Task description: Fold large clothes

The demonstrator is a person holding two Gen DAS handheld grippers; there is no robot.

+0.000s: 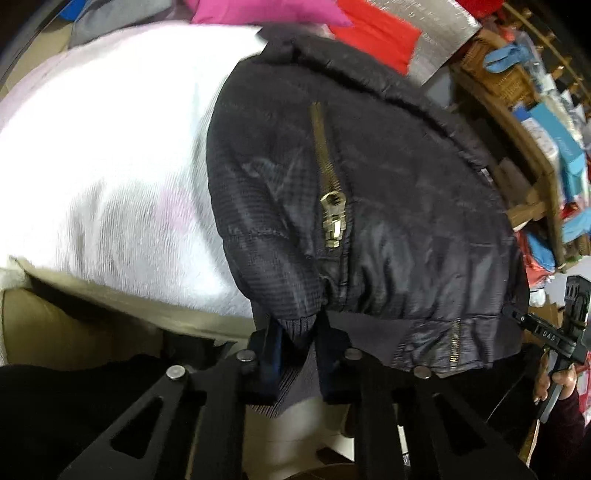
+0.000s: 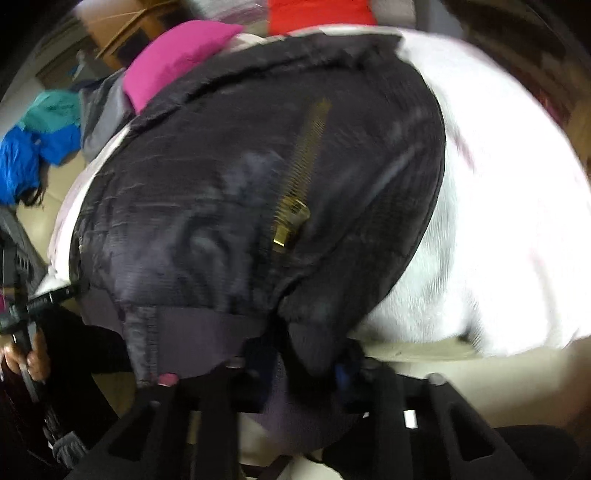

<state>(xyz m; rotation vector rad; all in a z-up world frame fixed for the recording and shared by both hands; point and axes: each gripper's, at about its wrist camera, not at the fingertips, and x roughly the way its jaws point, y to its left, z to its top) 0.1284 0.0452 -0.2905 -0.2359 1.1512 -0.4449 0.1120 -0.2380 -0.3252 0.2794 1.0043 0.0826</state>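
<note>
Shelving (image 1: 532, 122) beyond jacket (image 1: 369, 184), left view only

- A white fleecy blanket (image 1: 110, 147) covers a beige sofa (image 1: 44, 325).
- Pink (image 1: 258, 11) and red (image 1: 376, 33) cushions lie at the far end.
- A wooden shelf (image 1: 524, 122) crammed with coloured clutter stands on one side.
- Blue and teal cloth (image 2: 33, 147) is heaped on the other.

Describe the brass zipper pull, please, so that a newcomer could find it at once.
Find the white blanket; the dark jacket lies on it, its hem pinched by both grippers. On the jacket's front runs a slanted brass pocket zipper, and the zipper pull hangs at its lower end, the one shiny gold piece on dark fabric.
</note>
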